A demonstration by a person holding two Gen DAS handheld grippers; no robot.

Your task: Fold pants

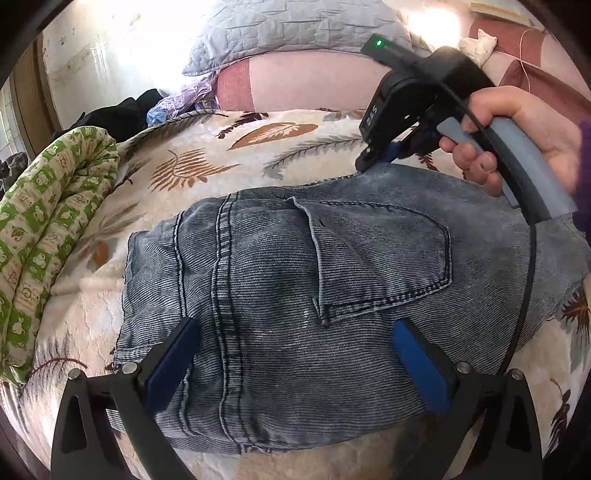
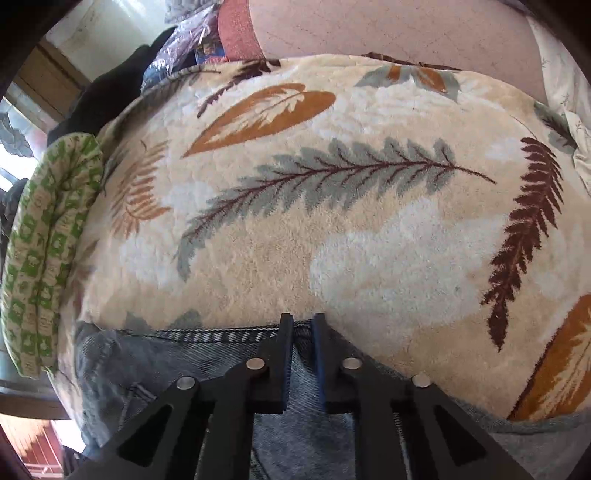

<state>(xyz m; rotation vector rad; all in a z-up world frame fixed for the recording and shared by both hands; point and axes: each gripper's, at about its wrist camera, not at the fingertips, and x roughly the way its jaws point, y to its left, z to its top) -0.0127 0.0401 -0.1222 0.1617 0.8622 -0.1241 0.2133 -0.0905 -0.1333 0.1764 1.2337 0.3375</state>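
My left gripper [image 1: 295, 354] is spread wide, nothing between its pads, hovering low over the near part of the jeans [image 1: 295, 280]. The jeans lie on the blanket [image 1: 258, 147], already a compact bundle, back pocket [image 1: 388, 258] and seat seam facing up. No full-length legs show, so I judge they're folded under or out of frame; can't tell which. Looks mid to late: at least one fold done, probably a final fold or tidy left.

Farther out, my right gripper [image 1: 364, 162] sits at the far edge of the jeans, my hand [image 1: 517, 140] squeezing the trigger. In the right wrist view its jaws are nearly together, pinching the denim hem [image 2: 301, 328] right where it meets the blanket. Beyond that is bare blanket, with a green quilt [image 1: 44, 229] rolled on the left and a pillow [image 1: 295, 33] at the back.
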